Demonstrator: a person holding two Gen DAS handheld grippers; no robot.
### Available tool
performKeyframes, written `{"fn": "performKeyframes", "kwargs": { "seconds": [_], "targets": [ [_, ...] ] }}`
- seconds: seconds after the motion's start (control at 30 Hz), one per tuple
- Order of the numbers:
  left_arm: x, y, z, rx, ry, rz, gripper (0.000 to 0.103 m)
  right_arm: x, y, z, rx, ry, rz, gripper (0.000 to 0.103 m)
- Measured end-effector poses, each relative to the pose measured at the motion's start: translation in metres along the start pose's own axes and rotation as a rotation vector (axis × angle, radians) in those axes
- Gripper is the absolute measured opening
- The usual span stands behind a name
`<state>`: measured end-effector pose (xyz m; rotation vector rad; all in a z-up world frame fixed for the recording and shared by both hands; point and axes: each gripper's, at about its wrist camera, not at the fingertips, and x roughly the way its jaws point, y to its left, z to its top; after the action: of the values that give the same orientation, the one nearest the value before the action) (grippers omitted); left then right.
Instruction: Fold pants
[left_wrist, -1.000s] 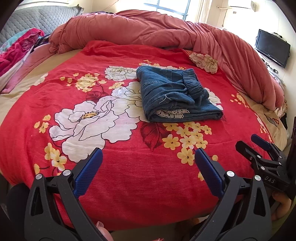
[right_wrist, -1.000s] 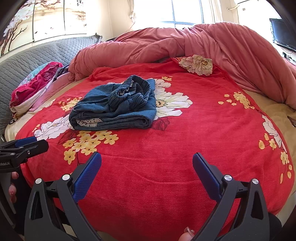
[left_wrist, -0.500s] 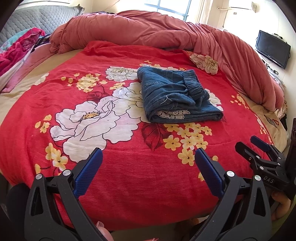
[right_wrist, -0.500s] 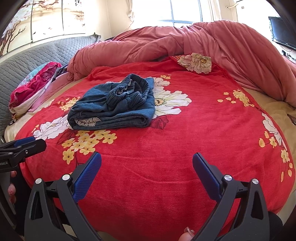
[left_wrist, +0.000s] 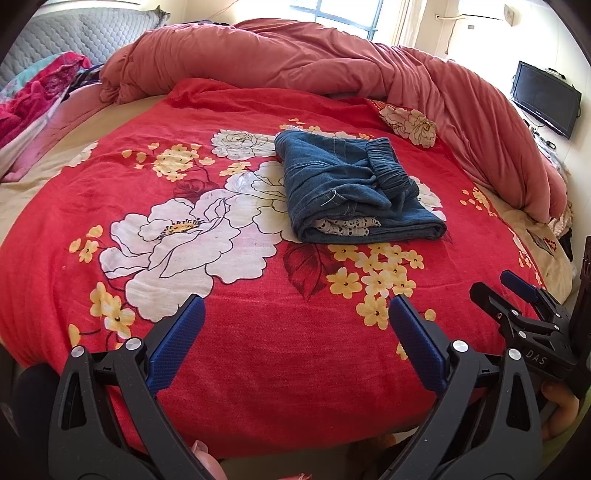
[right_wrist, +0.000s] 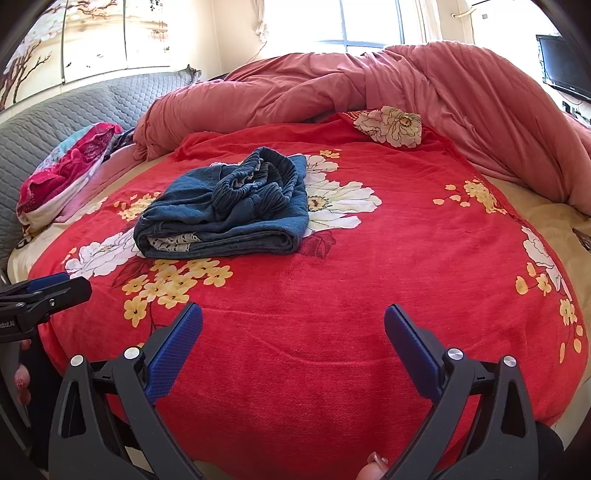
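A pair of blue denim pants (left_wrist: 354, 188) lies folded into a thick bundle on a red flowered blanket (left_wrist: 240, 343) that covers a bed, a little past the middle of the spread and well clear of a heaped pink quilt (left_wrist: 332, 62) behind it. The gathered waistband sits on top of the bundle, and a strip of pale lace trim shows between the layers at the near edge.

The left gripper (left_wrist: 295, 339) and the right gripper (right_wrist: 293, 339) both hover near the foot of the bed with jaws spread wide and nothing between them, well apart from the pants. In the left view the right gripper appears at the frame's far right edge.

By the look of it the folding is done or nearly so. The denim seems soft but fairly heavy, thick enough to hold a crease yet likely to slump if lifted by one corner. A sound hold would be on the folded edges at both ends of the bundle, pinching all the layers together, not on the loose waistband, which would pull the stack open.
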<state>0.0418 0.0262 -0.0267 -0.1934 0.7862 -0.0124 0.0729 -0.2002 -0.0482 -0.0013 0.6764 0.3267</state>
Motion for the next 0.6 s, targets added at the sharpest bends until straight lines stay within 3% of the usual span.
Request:
{"fn": "performKeyframes", "kwargs": {
  "seconds": [0.6],
  "targets": [
    [-0.0022, 0.0035, 0.0003, 0.006, 0.012, -0.022, 0.094, 0.0044, -0.0005, 0.0005, -0.007, 0.016, -0.035, 0.098]
  ]
}}
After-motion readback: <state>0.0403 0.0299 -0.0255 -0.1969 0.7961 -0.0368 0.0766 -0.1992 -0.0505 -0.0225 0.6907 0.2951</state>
